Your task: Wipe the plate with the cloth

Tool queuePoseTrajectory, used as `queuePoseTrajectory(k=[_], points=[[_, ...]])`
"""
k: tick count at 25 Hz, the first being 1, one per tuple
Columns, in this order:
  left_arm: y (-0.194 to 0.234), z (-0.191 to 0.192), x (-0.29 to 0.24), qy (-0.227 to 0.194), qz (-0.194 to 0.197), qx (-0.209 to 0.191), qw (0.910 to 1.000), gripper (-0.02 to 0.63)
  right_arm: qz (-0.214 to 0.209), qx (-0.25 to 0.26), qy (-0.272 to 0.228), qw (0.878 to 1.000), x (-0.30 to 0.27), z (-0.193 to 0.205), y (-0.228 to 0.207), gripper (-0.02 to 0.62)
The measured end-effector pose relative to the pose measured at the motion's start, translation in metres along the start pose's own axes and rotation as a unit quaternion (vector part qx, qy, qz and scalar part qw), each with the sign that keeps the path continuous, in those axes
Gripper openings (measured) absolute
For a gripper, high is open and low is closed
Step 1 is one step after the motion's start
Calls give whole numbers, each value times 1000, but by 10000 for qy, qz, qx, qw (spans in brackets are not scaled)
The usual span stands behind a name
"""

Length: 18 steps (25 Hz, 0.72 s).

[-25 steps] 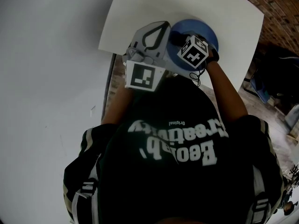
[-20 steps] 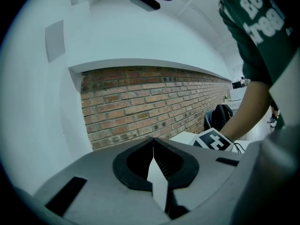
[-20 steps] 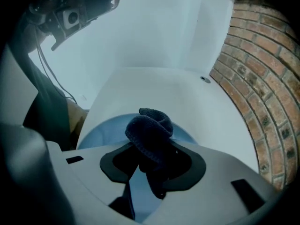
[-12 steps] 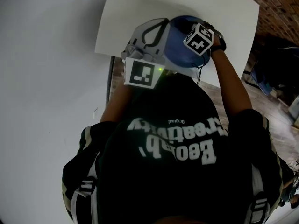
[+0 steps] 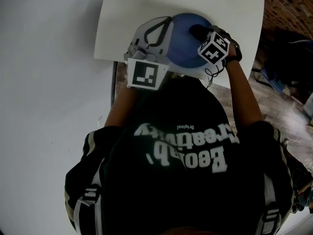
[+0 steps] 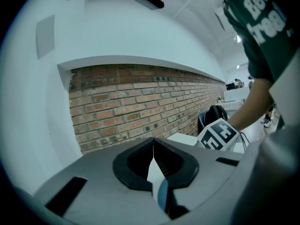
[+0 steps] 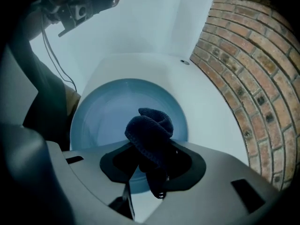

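A blue plate lies on the white table just in front of the person. My left gripper sits at the plate's left rim, shut on that rim; the rim shows edge-on as a white and blue sliver between its jaws. My right gripper is over the plate's right half, shut on a bunched dark blue cloth. The cloth rests on the plate near its middle.
The table's near edge runs just below the plate, with wooden floor beneath it. A brick wall stands to the right of the table. A dark bag or chair stands by that wall. The person's body fills the lower head view.
My right gripper has swept the cloth over the plate, first away and to the right, then back a little. The left gripper has kept its hold on the rim.
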<state>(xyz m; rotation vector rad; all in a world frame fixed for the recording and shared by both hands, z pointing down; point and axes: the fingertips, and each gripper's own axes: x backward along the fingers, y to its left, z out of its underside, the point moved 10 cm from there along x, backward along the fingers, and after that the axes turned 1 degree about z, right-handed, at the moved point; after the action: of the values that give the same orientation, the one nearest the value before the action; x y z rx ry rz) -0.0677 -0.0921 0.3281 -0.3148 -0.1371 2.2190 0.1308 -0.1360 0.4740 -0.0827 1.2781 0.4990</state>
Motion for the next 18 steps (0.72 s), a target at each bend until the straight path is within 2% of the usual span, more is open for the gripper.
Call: queuePoseTrajectory(k=[10,18], points=[[-10,-6,-14,-18,14,209,9998,3,-435,12,-27,9990,19,20,40,140],[-10,-9,-17,30,-42,178,9998,3,-1005,132,-404,9940,14,-8,65,140]])
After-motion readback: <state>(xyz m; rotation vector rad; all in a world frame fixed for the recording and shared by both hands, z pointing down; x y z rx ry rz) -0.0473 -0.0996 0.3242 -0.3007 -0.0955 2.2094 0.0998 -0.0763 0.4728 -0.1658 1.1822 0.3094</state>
